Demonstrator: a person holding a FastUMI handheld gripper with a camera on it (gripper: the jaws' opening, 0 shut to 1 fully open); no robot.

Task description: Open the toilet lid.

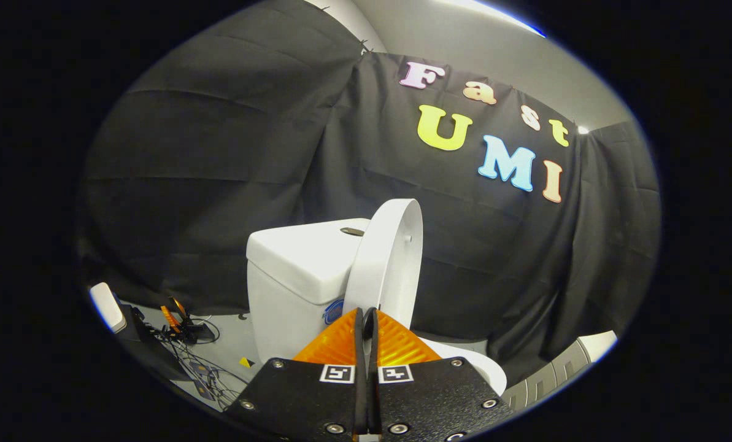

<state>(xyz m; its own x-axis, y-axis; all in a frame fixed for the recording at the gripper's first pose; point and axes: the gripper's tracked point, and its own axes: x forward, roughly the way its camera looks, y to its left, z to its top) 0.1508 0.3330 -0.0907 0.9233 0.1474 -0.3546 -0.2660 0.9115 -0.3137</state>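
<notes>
The white toilet stands just ahead of my fingers. Its lid is raised nearly upright, seen edge-on, beside the white tank, which has a flush button on top. A part of the seat rim shows to the right of my fingers. My gripper is shut, its fingers pressed together with nothing between them. The tips sit in front of the lid's lower part; I cannot tell whether they touch it.
On the grey floor left of the toilet lie tangled cables and small devices, with a white box further left. A pale ribbed panel stands at the right. Black cloth closes off the back.
</notes>
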